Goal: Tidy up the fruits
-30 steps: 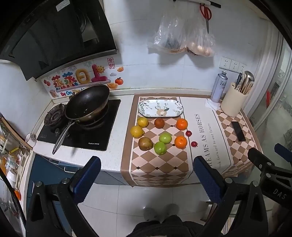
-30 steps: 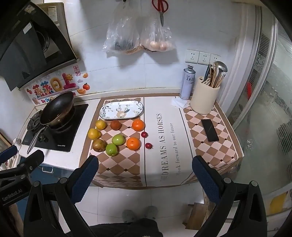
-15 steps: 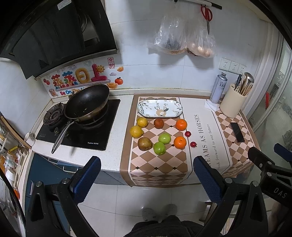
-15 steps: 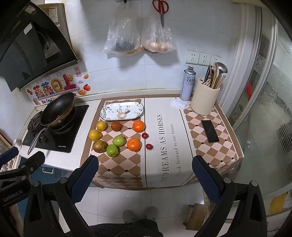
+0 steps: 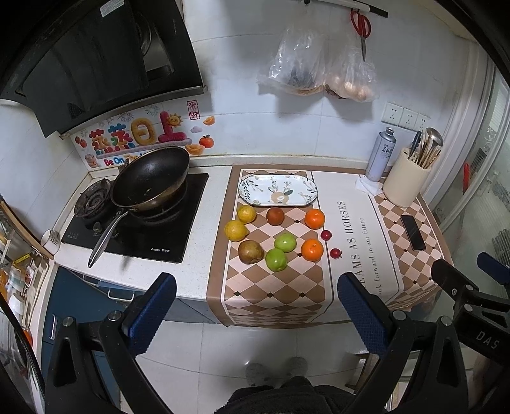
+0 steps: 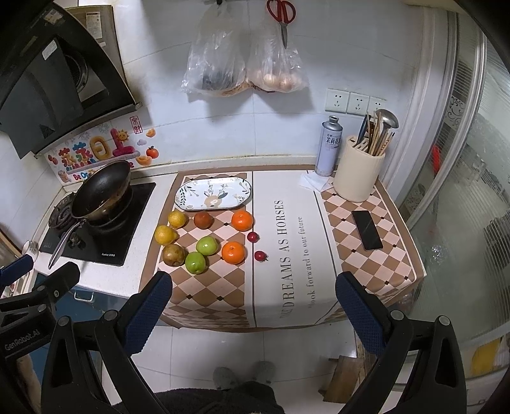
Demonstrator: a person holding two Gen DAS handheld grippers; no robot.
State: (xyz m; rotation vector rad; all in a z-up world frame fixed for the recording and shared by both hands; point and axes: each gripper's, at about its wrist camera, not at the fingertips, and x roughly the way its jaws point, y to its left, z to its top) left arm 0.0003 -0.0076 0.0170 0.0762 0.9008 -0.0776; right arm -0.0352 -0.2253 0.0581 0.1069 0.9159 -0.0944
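Observation:
Several fruits lie on a checkered mat [image 5: 274,286] on the counter: two oranges [image 5: 312,250], two green apples [image 5: 276,259], two yellow fruits [image 5: 236,230], a brown pear [image 5: 250,251], a dark red-brown fruit [image 5: 275,216] and two small red fruits [image 5: 335,253]. An empty oval patterned plate [image 5: 255,194] lies behind them; it also shows in the right wrist view [image 6: 188,199]. My left gripper [image 5: 255,313] and right gripper [image 6: 251,310] are both open and empty, held well in front of the counter above the floor.
A black wok [image 5: 149,181] sits on the stove [image 5: 159,235] at left. A spray can [image 5: 381,154], a utensil holder [image 5: 406,178] and a phone [image 5: 413,232] stand at right. Bags [image 5: 315,73] and scissors [image 5: 360,25] hang on the wall.
Both views have shifted slightly; the counter sits a little higher and closer in frame. Both grippers stay open. No fruit has moved.

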